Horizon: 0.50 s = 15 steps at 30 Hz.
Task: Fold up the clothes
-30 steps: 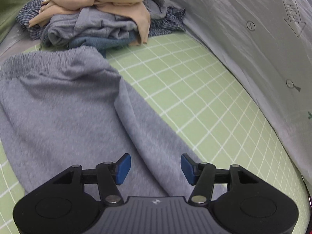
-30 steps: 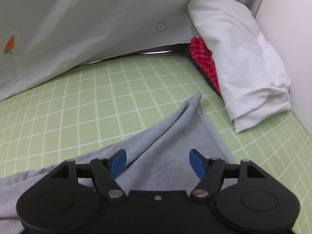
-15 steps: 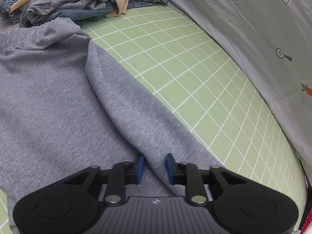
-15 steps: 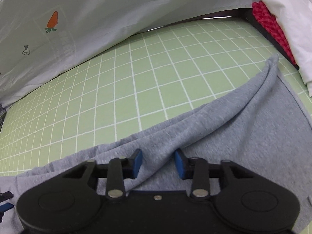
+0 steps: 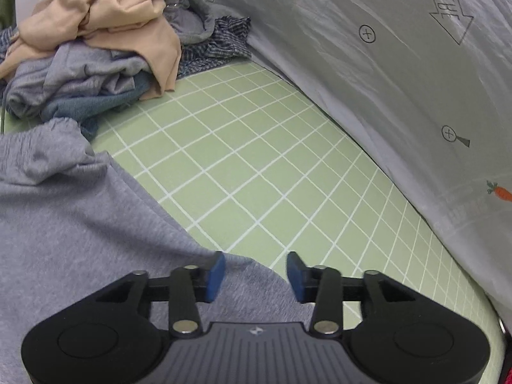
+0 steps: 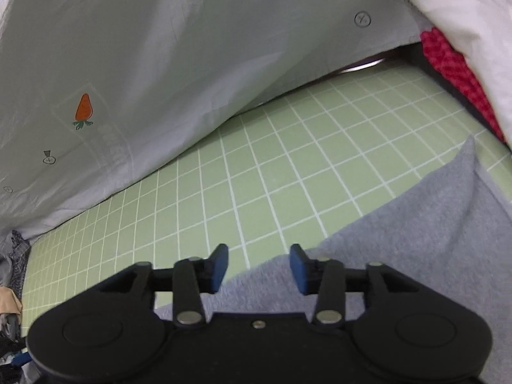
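Hovering with jaws apart, left gripper (image 5: 255, 276) over near edge of grey pants (image 5: 73, 224) lying on green mat (image 5: 256, 166); clothes pile (image 5: 96, 41) sitting far left.

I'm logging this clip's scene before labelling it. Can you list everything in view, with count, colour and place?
grey sweatpants: one, grey, spread on the mat under both grippers, elastic waistband toward the pile.
clothes pile: one heap, beige, grey, blue and dark checked pieces, far left end of the mat.
grid mat: one, light green with white lines, under everything.
printed sheet: one, pale grey with carrot and arrow marks, along the mat's far edge.
white fabric: one, white, right end, lying over the red piece.
red fabric: one, red textured, under the white one.
left gripper: black, blue pads, open.
right gripper: black, blue pads, open.
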Motion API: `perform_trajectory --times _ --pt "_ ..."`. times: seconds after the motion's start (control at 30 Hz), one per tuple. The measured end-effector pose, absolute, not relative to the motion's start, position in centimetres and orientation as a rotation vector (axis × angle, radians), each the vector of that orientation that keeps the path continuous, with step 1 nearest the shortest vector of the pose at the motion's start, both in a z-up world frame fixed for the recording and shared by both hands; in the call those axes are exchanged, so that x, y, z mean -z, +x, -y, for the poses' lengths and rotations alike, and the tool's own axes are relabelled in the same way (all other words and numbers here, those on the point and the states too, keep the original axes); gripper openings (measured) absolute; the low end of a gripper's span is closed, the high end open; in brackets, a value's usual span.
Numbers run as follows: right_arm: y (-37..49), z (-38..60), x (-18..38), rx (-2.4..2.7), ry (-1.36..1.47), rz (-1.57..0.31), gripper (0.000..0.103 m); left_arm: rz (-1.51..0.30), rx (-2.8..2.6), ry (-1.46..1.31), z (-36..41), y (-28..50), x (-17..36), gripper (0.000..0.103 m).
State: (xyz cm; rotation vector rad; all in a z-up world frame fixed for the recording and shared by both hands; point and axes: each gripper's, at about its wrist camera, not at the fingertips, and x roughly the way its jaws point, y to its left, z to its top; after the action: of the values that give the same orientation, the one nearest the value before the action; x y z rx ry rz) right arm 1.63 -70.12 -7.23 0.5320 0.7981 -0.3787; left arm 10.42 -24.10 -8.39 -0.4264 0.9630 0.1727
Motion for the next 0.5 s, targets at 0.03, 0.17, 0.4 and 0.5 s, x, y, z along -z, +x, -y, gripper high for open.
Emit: perform_trajectory --times 0.03,0.17,0.4,0.5 --pt "0.9 70.2 7.2 0.386 0.519 -0.812 0.049 -0.967 -0.167 -0.404 24.1 9.7 8.2 0.063" --pt "-3.5 70.4 7.7 0.44 0.514 -0.879 0.063 -1.045 -0.147 -0.366 23.5 6.1 8.8 0.065" --pt "-12.9 69.5 8.9 0.498 0.577 -0.949 0.071 -1.143 -0.12 -0.368 22.1 -2.9 9.7 0.065" --pt "-15.6 69.4 9.6 0.493 0.619 -0.982 0.072 -1.176 -0.128 -0.382 21.6 -5.7 10.1 0.065"
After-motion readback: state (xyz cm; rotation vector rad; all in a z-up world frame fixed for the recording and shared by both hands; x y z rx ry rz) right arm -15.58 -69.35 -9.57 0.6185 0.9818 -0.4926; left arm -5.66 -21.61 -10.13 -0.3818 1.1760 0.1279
